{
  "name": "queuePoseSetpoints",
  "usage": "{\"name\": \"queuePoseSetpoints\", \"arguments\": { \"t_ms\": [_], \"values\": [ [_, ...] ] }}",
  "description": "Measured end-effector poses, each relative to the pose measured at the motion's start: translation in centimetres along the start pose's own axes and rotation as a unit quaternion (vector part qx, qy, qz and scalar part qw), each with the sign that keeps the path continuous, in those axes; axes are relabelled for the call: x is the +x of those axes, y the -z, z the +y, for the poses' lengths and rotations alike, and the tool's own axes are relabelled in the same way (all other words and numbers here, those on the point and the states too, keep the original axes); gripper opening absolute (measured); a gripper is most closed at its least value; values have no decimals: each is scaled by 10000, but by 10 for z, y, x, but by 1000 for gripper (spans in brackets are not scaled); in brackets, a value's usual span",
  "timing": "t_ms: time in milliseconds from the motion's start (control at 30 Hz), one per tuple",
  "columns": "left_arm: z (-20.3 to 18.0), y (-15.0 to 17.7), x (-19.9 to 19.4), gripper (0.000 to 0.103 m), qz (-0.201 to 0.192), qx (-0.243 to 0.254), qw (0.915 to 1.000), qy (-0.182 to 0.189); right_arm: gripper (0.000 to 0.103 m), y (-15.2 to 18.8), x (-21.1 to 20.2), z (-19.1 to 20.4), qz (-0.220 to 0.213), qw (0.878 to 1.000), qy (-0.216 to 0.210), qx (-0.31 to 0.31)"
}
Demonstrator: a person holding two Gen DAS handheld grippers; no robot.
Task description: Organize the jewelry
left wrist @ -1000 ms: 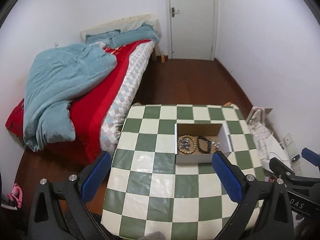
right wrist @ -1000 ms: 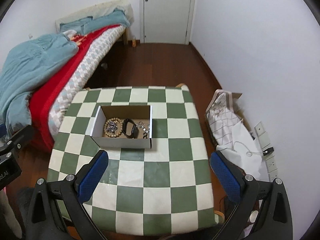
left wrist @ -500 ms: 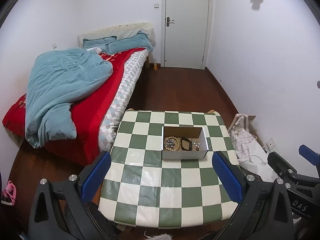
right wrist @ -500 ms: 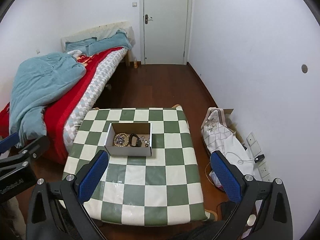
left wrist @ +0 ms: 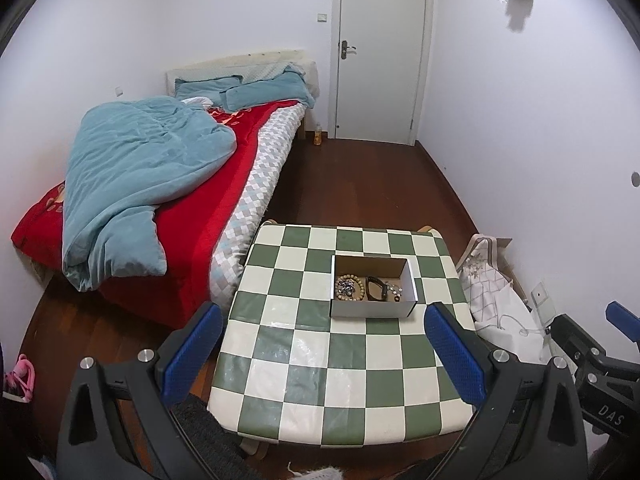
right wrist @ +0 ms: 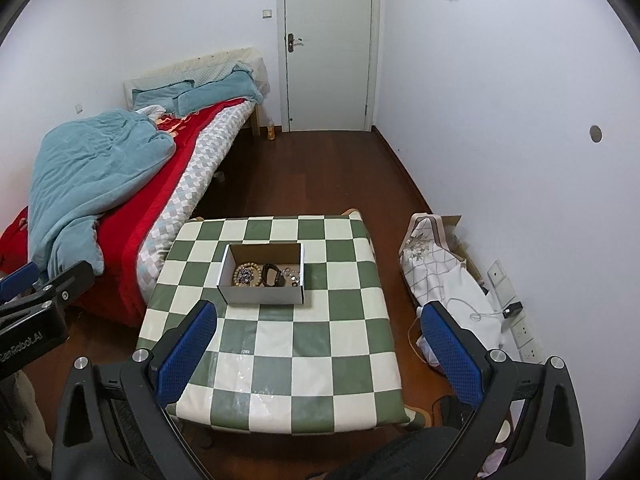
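Observation:
A small open cardboard box [left wrist: 372, 309] stands on a green-and-white checkered table [left wrist: 320, 360]; it also shows in the right wrist view [right wrist: 262, 295]. Inside lie a wooden bead bracelet [left wrist: 351, 287], a black band [left wrist: 377, 289] and a silvery chain [left wrist: 396, 290]. My left gripper [left wrist: 320, 356] is open and empty, held high and well back from the table. My right gripper [right wrist: 318, 354] is open and empty, likewise high and back. Each gripper shows at the edge of the other's view.
A bed [left wrist: 168, 184] with a teal duvet and red cover stands left of the table. Bags and a cable [right wrist: 448, 280] lie on the floor by the right wall. A white door [left wrist: 380, 52] is at the far end.
Both grippers have pulled up and back from the table, so the box now looks smaller and farther. Both stay open and empty.

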State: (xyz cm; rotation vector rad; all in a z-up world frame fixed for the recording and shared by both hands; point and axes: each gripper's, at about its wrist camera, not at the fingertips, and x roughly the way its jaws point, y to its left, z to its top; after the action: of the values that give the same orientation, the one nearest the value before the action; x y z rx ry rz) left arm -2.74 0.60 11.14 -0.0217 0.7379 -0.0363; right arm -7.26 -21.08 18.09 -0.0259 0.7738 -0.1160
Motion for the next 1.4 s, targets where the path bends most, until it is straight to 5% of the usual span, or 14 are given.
{"name": "queuePoseSetpoints", "arguments": {
  "t_ms": [667,1400],
  "values": [
    [-6,-41,66,103,278,3,9987,-431,103,-56,77,20,175,9992,291,-219],
    [-14,-44,97,103,518,108,9975,-477,103,-57,136,24,628,9973,304,-207]
  ]
}}
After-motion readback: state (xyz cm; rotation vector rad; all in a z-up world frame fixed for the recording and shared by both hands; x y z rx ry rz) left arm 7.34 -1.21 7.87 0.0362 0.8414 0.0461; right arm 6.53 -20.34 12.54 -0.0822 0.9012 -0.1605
